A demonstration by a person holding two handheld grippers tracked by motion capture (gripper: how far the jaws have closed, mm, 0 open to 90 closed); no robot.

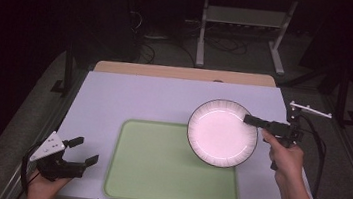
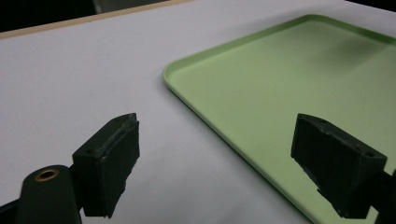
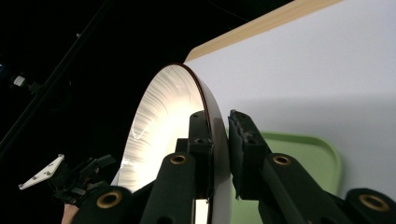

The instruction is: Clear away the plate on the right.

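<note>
The plate [image 1: 222,133] — white, with a dark streaked rim — is hanging above the counter [image 1: 114,97], gripped at its right edge by the right gripper [image 1: 250,120], whose jaws are closing tight on the rim. In the right gripper view the plate [image 3: 163,112] is standing on edge between the two black jaws, one pressing on the pale inner face and the other on the back. Nearest the person, the left gripper [image 1: 83,151] is sitting at the counter's front left corner, its jaws standing wide apart with nothing between them; the left gripper view is looking across the bare counter toward the green tray [image 2: 289,84]. Farther in, the green tray [image 1: 157,163] is lying flat at the counter's front centre, and the plate is overlapping its far right corner. Beyond the white surface, a wooden edge [image 1: 182,73] is running along the back — dark floor behind it.
</note>
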